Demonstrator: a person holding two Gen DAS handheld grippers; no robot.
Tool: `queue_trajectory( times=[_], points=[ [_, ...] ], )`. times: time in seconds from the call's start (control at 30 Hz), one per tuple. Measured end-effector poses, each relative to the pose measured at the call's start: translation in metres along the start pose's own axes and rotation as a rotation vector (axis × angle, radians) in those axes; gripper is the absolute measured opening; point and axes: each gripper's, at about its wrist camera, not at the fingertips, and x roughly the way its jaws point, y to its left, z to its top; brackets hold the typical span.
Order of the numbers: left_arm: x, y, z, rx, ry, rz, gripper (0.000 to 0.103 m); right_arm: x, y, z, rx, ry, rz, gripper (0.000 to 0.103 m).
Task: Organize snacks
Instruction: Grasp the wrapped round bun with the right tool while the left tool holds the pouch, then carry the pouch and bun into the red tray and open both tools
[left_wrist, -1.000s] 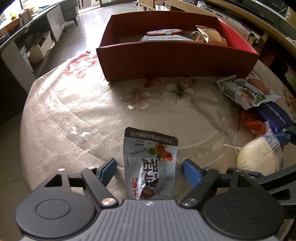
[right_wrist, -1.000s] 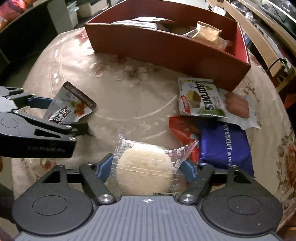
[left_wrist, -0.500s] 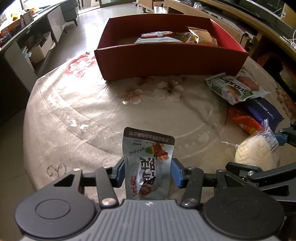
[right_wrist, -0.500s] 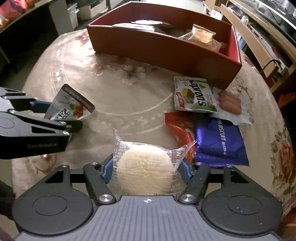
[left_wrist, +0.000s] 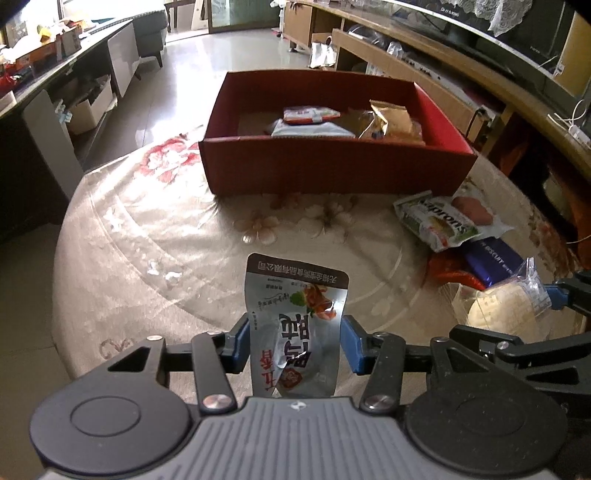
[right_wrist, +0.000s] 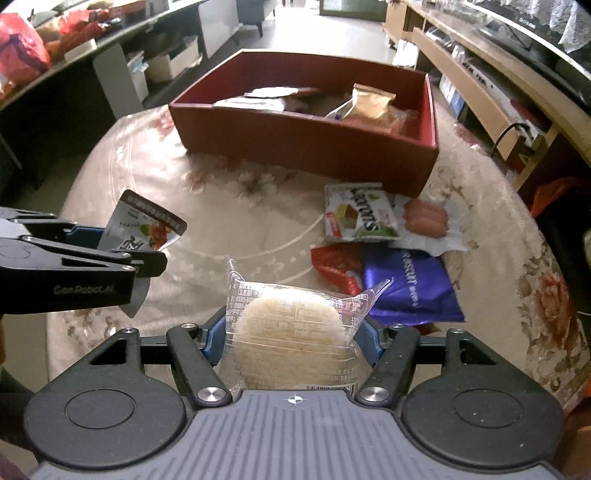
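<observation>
My left gripper (left_wrist: 295, 341) is shut on a silver snack pouch (left_wrist: 295, 317) with red characters and holds it above the table; the pouch also shows in the right wrist view (right_wrist: 144, 225). My right gripper (right_wrist: 291, 338) is shut on a clear-wrapped pale round cake (right_wrist: 291, 332), lifted off the table; the cake also shows in the left wrist view (left_wrist: 502, 308). The red box (left_wrist: 332, 170) stands at the far side of the table and holds several snack packs (left_wrist: 314, 122). It also appears in the right wrist view (right_wrist: 306, 147).
On the round floral tablecloth (left_wrist: 166, 240) at the right lie a green-white wafer pack (right_wrist: 356, 214), a sausage pack (right_wrist: 424, 218), a red packet (right_wrist: 334, 267) and a blue biscuit pack (right_wrist: 410, 288). Cabinets and shelves surround the table.
My left gripper closed on the silver pouch and lifted it. My right gripper rose with the cake. Both views pulled up and back from the table.
</observation>
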Motion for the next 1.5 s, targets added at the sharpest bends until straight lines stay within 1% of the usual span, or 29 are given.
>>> queue_trajectory(
  times=[0.3,0.6,0.8,1.03,1.2,1.5],
  points=[
    [-0.008,-0.011,0.015,0.005,-0.049,-0.010,0.052,-0.005,-0.006,0.012,0.014,-0.041,-0.021,0.074],
    [-0.013,-0.014,0.042,-0.007,-0.098,-0.020,0.052,-0.011,-0.020,0.033,0.045,-0.089,-0.037,0.074],
    [-0.012,-0.021,0.060,0.002,-0.123,-0.020,0.052,-0.011,-0.026,0.050,0.064,-0.117,-0.034,0.074],
    [-0.009,-0.021,0.090,-0.019,-0.154,-0.022,0.052,-0.011,-0.038,0.070,0.098,-0.146,-0.035,0.074],
    [-0.002,-0.020,0.116,-0.040,-0.179,-0.017,0.052,-0.008,-0.046,0.093,0.113,-0.172,-0.038,0.074],
    [0.028,-0.014,0.160,-0.083,-0.189,0.004,0.052,0.015,-0.063,0.134,0.138,-0.186,-0.036,0.074]
  ],
)
